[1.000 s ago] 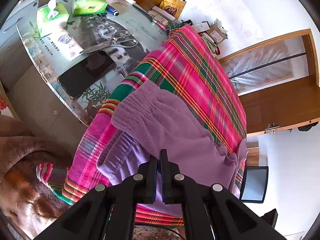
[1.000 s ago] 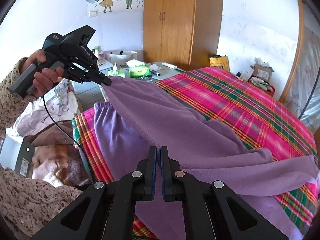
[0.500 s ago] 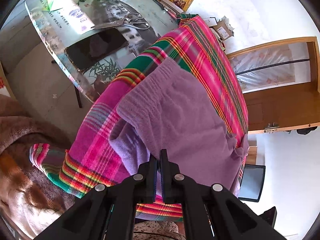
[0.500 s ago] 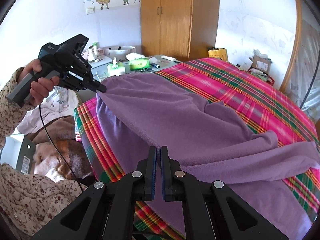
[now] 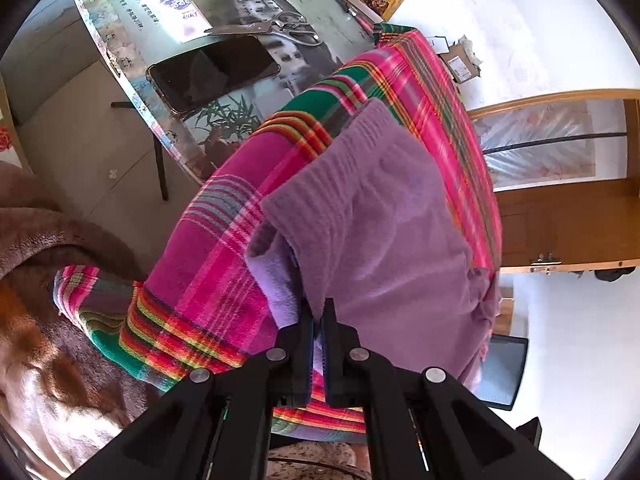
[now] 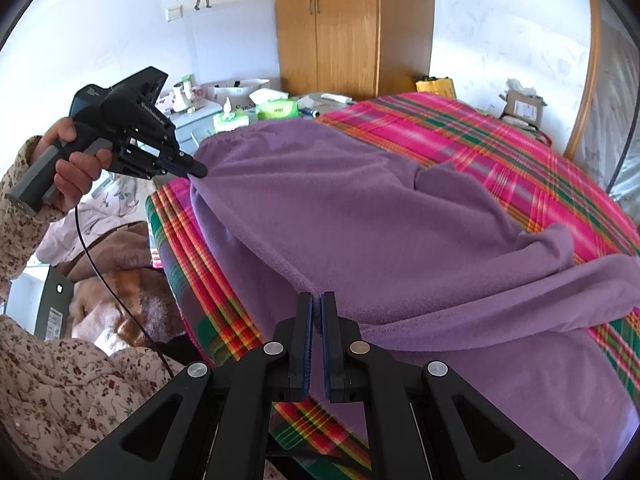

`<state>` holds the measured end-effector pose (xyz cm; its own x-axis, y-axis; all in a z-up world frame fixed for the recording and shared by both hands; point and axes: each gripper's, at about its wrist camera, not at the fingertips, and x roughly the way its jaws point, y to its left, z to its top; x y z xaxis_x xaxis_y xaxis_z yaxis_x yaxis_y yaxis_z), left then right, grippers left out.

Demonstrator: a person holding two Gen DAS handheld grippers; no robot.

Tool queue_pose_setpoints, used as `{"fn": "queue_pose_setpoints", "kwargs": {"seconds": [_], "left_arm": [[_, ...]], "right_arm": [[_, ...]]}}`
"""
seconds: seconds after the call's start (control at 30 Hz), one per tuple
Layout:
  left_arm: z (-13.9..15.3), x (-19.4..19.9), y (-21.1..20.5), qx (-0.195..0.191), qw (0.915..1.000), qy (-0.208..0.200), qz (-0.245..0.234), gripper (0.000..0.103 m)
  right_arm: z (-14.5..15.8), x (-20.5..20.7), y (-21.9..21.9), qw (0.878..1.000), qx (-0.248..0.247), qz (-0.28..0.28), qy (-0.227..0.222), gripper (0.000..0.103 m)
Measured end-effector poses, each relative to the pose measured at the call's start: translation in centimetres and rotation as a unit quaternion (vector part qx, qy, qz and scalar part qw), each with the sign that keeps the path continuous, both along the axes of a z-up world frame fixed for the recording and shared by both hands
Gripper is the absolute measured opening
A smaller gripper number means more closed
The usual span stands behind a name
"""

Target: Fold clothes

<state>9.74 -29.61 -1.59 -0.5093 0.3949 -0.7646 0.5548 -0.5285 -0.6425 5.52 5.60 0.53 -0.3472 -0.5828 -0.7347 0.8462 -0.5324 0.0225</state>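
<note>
We hold the purple fleece garment [image 6: 380,216] by one folded edge, a gripper at each end. On the left of the right wrist view, our left gripper [image 6: 198,169] has its jaws pinched tight on the corner by the gathered waistband, and our left hand [image 6: 74,162], in a floral sleeve [image 6: 18,216], grips its handle. At the bottom centre, our right gripper [image 6: 317,300] has its jaws clamped nearly together on the fleece edge, which meets the fingertips. Between the two grips the upper layer is lifted off the lower layer, which lies flat on the bed.

In the left wrist view the garment [image 5: 384,232] spreads up and away from the left gripper [image 5: 317,312], whose narrow jaws bite the cloth at their tips.

The garment lies on a pink, green and orange plaid bedspread [image 6: 480,148]. Left of the bed there is a brown blanket [image 5: 48,236] heaped low. Beyond the bed's corner is a glass-topped side table [image 5: 132,92] with a black phone [image 5: 212,72], scissors [image 5: 288,30] and green tissue packs [image 6: 278,109]. A wooden wardrobe [image 6: 352,28] stands against the far wall, and a cardboard box [image 6: 524,108] sits at the right.

The near bed edge drops away just under our grippers. To the right, the bedspread beyond the trailing purple fold is bare.
</note>
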Motion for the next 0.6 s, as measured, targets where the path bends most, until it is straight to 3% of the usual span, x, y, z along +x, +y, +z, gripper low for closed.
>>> {"fn": "queue_pose_setpoints", "kwargs": {"seconds": [0.6], "left_arm": [[-1.0,0.7,0.0,0.016,0.9995,0.013,0.023,0.005]], "right_arm": [[-2.1,0.1,0.5,1.000,-0.006,-0.011,-0.026,0.005]]}}
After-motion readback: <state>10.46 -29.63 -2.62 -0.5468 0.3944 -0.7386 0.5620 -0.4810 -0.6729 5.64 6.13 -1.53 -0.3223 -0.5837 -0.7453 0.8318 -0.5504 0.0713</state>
